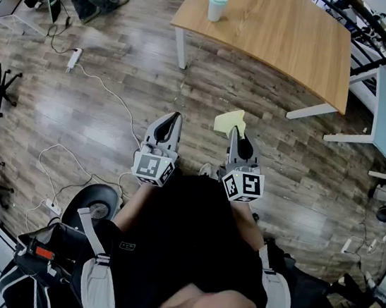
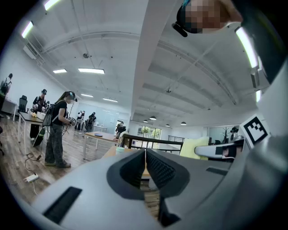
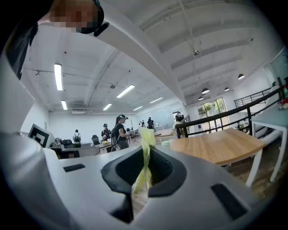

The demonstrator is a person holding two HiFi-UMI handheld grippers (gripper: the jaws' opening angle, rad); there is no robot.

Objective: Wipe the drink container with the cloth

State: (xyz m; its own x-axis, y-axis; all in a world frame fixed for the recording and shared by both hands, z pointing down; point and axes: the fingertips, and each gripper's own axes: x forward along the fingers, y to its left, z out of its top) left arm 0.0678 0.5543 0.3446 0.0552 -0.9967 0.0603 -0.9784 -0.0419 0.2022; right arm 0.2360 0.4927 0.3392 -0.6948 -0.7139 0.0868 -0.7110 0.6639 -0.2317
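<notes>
Wood floor (image 1: pixel 111 124) below, worktop (image 1: pixel 287 42) ahead bearing cup (image 1: pixel 217 6); right gripper (image 1: pixel 235 129) clamped on cloth (image 1: pixel 225 121), left gripper (image 1: pixel 177 116) closed empty; seemingly approach step, next closing in on cup.

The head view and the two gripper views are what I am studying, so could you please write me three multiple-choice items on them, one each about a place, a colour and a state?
1. Where does the drink container stand?
A. on the floor
B. on the wooden table
C. on an office chair

2. What colour is the cloth?
A. pale yellow
B. red
C. black

3. In what state is the left gripper?
A. wide open
B. shut on a cable
C. shut with nothing in it

Answers:
1 B, as the head view shows it upright on the table top.
2 A, as the fold pinched in the right gripper is pale yellow.
3 C, as the left gripper view shows its jaws meeting with nothing between them.
</notes>
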